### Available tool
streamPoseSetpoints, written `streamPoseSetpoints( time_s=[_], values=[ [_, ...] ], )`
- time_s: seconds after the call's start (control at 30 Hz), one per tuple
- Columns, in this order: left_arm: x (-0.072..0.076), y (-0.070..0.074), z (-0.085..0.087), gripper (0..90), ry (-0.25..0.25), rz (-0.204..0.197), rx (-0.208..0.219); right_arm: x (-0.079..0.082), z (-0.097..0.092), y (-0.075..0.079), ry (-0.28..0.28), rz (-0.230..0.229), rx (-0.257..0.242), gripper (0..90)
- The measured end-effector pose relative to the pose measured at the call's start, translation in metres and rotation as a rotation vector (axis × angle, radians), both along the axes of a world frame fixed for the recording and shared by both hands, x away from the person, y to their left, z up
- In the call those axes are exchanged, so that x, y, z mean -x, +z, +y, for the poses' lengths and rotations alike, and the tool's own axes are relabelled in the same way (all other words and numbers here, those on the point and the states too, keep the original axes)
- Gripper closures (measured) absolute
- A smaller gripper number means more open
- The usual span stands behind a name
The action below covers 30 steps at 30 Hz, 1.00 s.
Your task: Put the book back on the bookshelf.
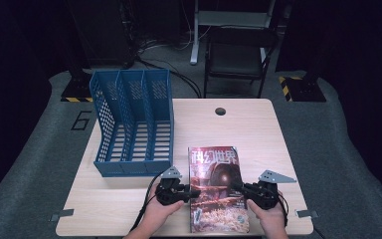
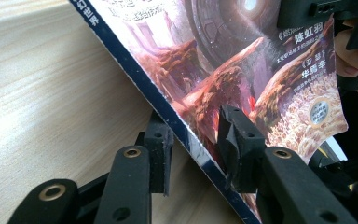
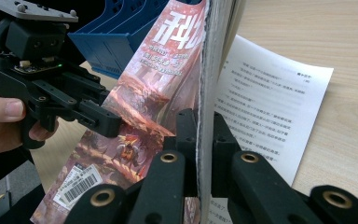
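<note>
A magazine (image 1: 218, 189) with a reddish science-fiction cover lies near the table's front edge, spine to the left. My left gripper (image 1: 195, 191) reaches in from the left. In the left gripper view its jaws (image 2: 198, 144) straddle the dark blue spine of the magazine (image 2: 242, 70), one jaw under it and one over the cover, with a gap left. My right gripper (image 1: 238, 187) comes in from the right. In the right gripper view it (image 3: 205, 135) is shut on the fore edge of the magazine (image 3: 168, 84), pinching the cover and a stack of pages, while a white printed page (image 3: 270, 102) lies beneath.
A blue three-slot file rack (image 1: 132, 124) stands on the wooden table (image 1: 248, 129) at the back left, close behind the left hand. A cable hole (image 1: 221, 111) sits near the far edge. A dark chair (image 1: 238, 55) stands beyond the table.
</note>
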<state>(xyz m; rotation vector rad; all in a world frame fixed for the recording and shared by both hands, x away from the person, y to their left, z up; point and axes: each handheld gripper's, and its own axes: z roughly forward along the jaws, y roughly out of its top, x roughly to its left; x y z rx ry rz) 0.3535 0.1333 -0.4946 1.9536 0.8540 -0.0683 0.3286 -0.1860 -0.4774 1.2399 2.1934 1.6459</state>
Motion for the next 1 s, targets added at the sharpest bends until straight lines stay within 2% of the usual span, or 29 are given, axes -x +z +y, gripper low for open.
streamPoseSetpoints(
  time_s=[0.13, 0.27, 0.5, 0.6, 0.67, 0.8, 0.9, 1.0],
  values=[
    [0.001, 0.003, 0.002, 69.2, 0.001, 0.007, 0.017, -0.001, -0.001, 0.002, 0.008, -0.003, -0.008, 86.3],
    [0.002, 0.010, 0.002, 72.0, -0.015, -0.004, 0.011, -0.002, -0.002, 0.004, 0.006, -0.012, -0.017, 86.3],
    [0.005, 0.020, 0.005, 74.9, -0.025, -0.050, 0.004, -0.002, -0.001, 0.011, 0.007, -0.019, -0.028, 86.2],
    [0.003, 0.023, 0.009, 76.9, -0.025, -0.059, 0.018, 0.000, 0.000, 0.020, 0.011, -0.055, -0.016, 86.5],
    [0.003, 0.028, 0.011, 77.1, -0.030, -0.091, 0.010, 0.000, 0.001, 0.022, 0.012, -0.063, -0.015, 86.5],
    [0.005, 0.036, 0.015, 77.9, -0.039, -0.130, 0.001, 0.002, 0.002, 0.029, 0.023, -0.075, -0.021, 86.5],
    [0.007, 0.038, 0.015, 78.3, -0.033, -0.135, 0.007, 0.002, 0.003, 0.031, 0.031, -0.084, -0.024, 86.5],
    [0.007, 0.036, 0.017, 79.3, -0.026, -0.093, 0.055, 0.002, 0.004, 0.032, 0.020, -0.081, -0.024, 86.3]
  ],
)
